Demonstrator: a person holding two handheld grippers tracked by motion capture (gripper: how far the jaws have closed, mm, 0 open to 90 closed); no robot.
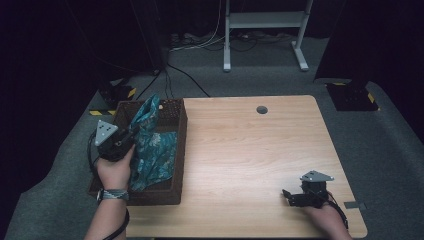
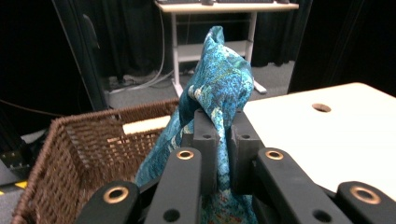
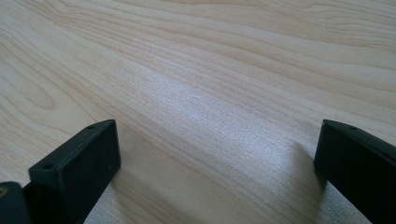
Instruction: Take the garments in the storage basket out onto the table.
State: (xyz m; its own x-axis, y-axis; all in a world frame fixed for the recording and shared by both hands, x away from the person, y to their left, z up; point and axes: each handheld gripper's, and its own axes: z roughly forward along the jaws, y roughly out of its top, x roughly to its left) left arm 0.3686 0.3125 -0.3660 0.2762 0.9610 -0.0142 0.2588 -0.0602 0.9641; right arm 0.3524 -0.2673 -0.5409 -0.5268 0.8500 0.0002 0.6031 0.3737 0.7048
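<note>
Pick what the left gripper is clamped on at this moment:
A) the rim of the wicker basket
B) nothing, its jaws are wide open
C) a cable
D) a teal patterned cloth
D. The left gripper has its jaws pinched shut on a fold of the teal patterned cloth, which rises out of the wicker basket.

Light wooden table (image 1: 240,150), wicker basket (image 1: 175,192) at left edge

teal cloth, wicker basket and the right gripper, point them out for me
teal cloth (image 2: 219,74), left gripper view, on the bunched fold above the fingers
wicker basket (image 2: 79,144), left gripper view, on its inner woven wall
right gripper (image 1: 288,196), high view, between its fingertips
</note>
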